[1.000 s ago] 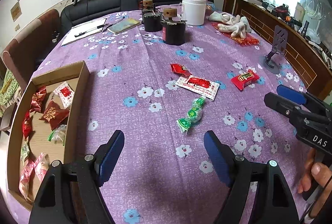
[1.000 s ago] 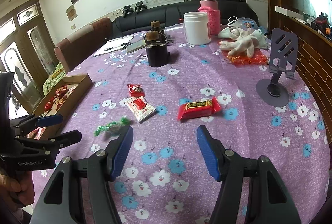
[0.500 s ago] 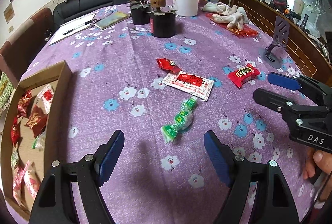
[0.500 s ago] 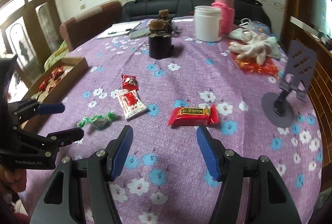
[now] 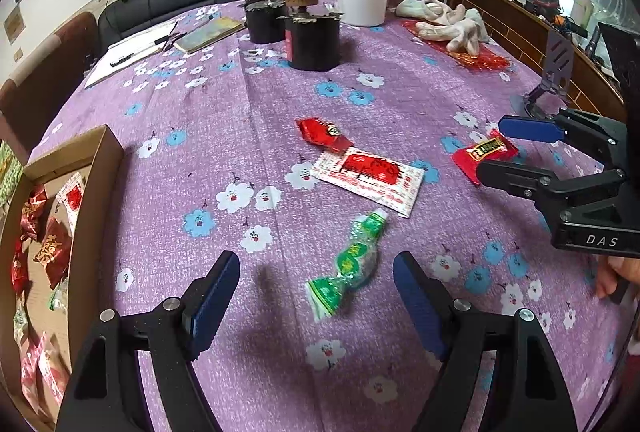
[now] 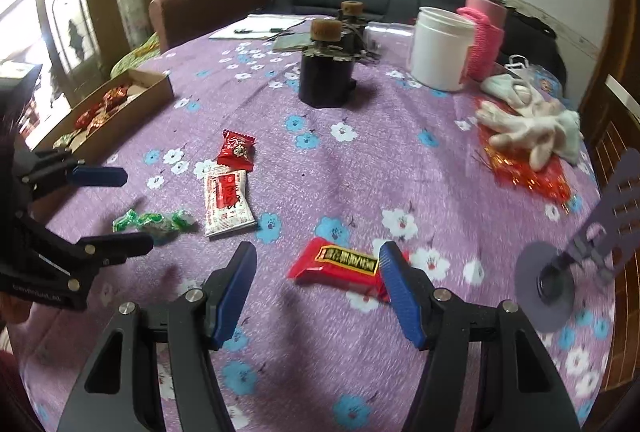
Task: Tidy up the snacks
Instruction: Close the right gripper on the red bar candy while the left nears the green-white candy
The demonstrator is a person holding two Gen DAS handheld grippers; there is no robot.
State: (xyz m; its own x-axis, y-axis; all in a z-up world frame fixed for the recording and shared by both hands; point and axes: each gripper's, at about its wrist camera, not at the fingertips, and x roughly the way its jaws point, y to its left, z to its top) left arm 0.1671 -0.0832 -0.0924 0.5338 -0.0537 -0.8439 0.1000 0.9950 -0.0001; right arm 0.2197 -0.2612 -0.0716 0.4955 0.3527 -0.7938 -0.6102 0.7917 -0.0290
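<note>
Green twist-wrapped candy [image 5: 352, 266] and red bar [image 6: 340, 264] flat on purple cloth, each between a wide, empty tool.

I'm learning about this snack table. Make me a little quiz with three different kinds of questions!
1. True or false: the left claw is squeezing the green candy.
2. Which snack lies nearest the right claw?
A. the red bar
B. the white packet
C. the small red packet
3. Fill in: the snacks already sorted lie in the cardboard ____.

Key
1. False. The claw is open and the candy lies on the purple cloth between its fingers.
2. A. Its right end sits behind the claw's right finger.
3. box
</note>
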